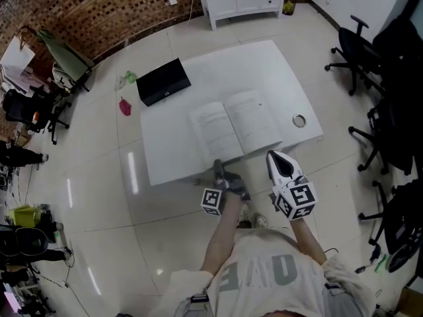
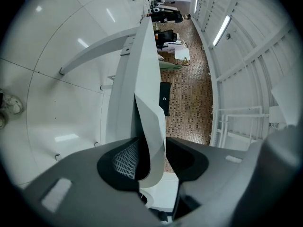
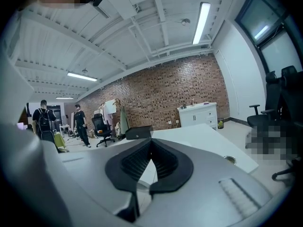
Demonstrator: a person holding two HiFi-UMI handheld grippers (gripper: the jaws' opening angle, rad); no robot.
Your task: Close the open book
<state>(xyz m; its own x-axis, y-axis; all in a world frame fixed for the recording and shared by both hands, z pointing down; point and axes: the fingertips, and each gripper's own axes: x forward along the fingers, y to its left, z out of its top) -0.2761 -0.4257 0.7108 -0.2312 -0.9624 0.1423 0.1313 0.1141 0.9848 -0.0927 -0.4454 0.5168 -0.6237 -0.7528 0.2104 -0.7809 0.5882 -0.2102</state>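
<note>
Closest to the head camera, the person's pale grey shirt (image 1: 264, 273) is cut off by the bottom edge. Beyond it, the open white paper book (image 1: 236, 125) lies flat, pages up, about midway along the near edge of the white rectangular table (image 1: 172, 150). At the book's near left corner, the left gripper (image 1: 219, 168) has its jaws partly apart around a thin white edge, with a gap showing at the ridged pad. Whether that edge is page or tabletop is hard to tell. Off the book's near right corner, the right gripper (image 1: 274, 157) has its jaws together and holds nothing. A black rectangular box (image 1: 163, 81) rests far left on the table and a round metal ring (image 1: 299, 120) lies right of the book. Black office chairs (image 1: 357, 51) stand further right, partly cut off.
</note>
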